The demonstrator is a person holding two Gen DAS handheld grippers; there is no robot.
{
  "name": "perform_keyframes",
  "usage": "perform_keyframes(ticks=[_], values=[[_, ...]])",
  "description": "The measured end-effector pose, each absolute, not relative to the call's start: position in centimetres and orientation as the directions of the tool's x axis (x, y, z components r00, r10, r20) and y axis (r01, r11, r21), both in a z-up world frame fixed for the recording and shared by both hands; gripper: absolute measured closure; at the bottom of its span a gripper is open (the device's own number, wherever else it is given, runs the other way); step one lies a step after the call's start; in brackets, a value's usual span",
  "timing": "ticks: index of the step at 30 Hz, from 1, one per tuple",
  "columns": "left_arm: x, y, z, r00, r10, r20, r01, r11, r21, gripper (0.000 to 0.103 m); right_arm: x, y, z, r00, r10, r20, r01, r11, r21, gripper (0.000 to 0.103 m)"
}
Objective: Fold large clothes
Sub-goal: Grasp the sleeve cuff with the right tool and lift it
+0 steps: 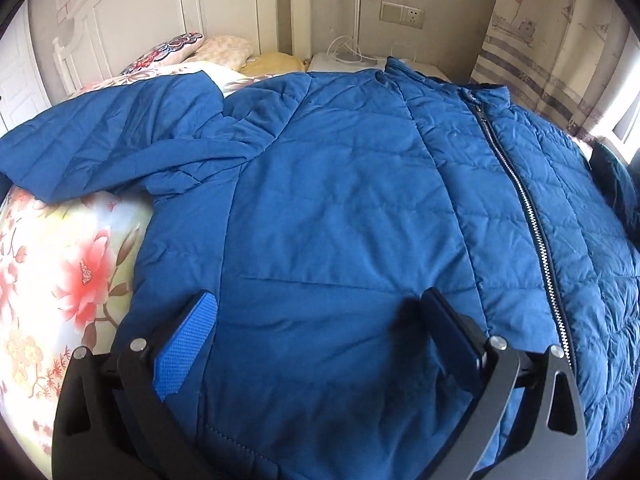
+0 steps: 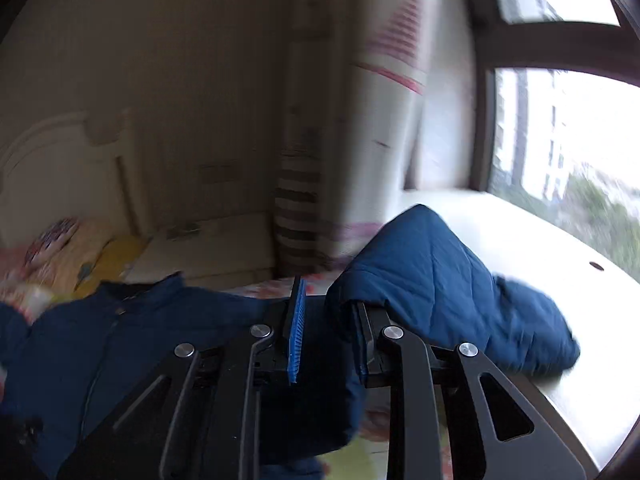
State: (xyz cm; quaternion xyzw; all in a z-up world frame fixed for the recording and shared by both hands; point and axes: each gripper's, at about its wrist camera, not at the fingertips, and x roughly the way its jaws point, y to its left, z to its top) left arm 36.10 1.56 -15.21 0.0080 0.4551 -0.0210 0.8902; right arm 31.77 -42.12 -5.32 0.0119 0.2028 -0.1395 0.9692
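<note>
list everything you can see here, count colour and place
jacket: one, blue, quilted, spread front-up across the bed, zip closed
sleeve: one, blue, lifted over the right gripper near the window
bedsheet: one, pale with red flowers, under the jacket
pillows: about three, one floral, one cream, one yellow, at the headboard
headboard: one, white, far end of the bed
wall socket: one, beige, wall behind the bed
curtain: one, pale with stripes, right of the bed
window: one, dark frame, right side
left gripper: one, black with blue pads, fingers wide apart over the jacket hem
right gripper: one, black, fingers narrow, sleeve fabric between them
</note>
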Motion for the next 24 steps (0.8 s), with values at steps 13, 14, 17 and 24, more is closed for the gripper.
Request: perform_keyframes(ticks=[13, 14, 17, 24], values=[[35.9, 2.1, -15.0, 0.596, -0.058, -0.801, 0.047, 0.998, -0.037, 0.002, 34.5, -26.4, -16.8, 0.571, 0.154, -0.806, -0.253, 0.967, 0.005, 0.035], [35.9, 2.1, -15.0, 0.596, -0.059, -0.801, 0.047, 0.998, -0.039, 0.002, 33.4, -27.5, -15.8, 0.575, 0.195, -0.795, -0.235, 0.97, 0.067, 0.024], [35.8, 2.2, -14.9, 0.599, -0.066, -0.798, 0.048, 0.998, -0.046, 0.002, 28.9, -31.5, -12.5, 0.664, 0.254, -0.704, -0.17, 0.967, 0.189, 0.024], [35.7, 2.1, -14.9, 0.601, -0.058, -0.797, 0.048, 0.998, -0.037, 0.002, 26.7, -48.5, -15.2, 0.747, 0.244, -0.619, 0.287, 0.721, 0.631, 0.024]])
